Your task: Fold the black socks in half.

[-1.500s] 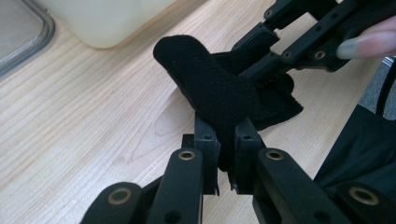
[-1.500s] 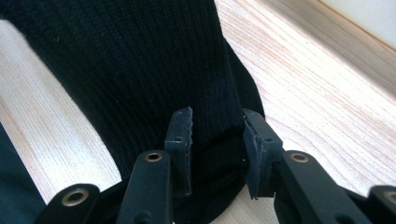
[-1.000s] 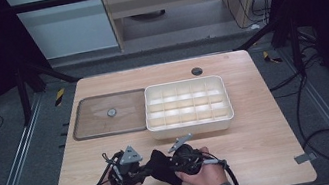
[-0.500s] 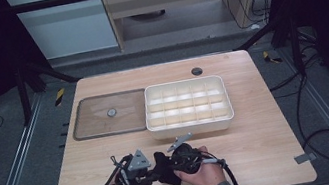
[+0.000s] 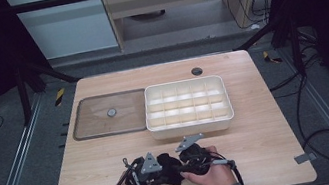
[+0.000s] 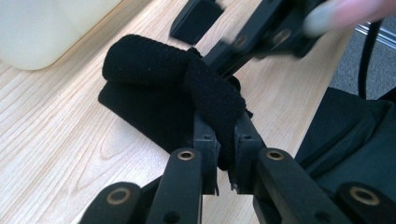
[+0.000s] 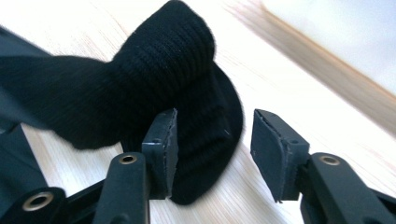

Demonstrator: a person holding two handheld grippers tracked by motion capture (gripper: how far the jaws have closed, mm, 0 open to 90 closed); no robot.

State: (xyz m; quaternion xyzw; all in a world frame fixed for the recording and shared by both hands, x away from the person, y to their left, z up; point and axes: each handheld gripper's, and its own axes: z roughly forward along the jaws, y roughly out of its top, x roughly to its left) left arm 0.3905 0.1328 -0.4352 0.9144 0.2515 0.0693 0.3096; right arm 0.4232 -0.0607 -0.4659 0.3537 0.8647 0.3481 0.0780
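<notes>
A rolled black knit sock (image 6: 154, 79) lies on the wooden table (image 5: 260, 132) near its front edge, between the two hands (image 5: 167, 165). My left gripper (image 6: 226, 140) is shut on a fold of the sock's cuff, which wraps over its jaws. My right gripper (image 7: 212, 149) stands open; its jaws have just been opening. The sock (image 7: 159, 93) bulges past its left pad and does not fill the gap. In the high view the left gripper (image 5: 162, 173) and the right gripper (image 5: 182, 163) meet tip to tip over the sock.
A white compartment tray (image 5: 190, 125) stands just behind the hands. Left of it lies a shallow brown tray (image 5: 88, 125) with a small round piece (image 5: 111, 112) in it. A dark round hole (image 5: 197, 71) marks the table's far edge.
The left hand and its gripper have shifted right, closer to the right gripper. The right gripper stayed in place.
</notes>
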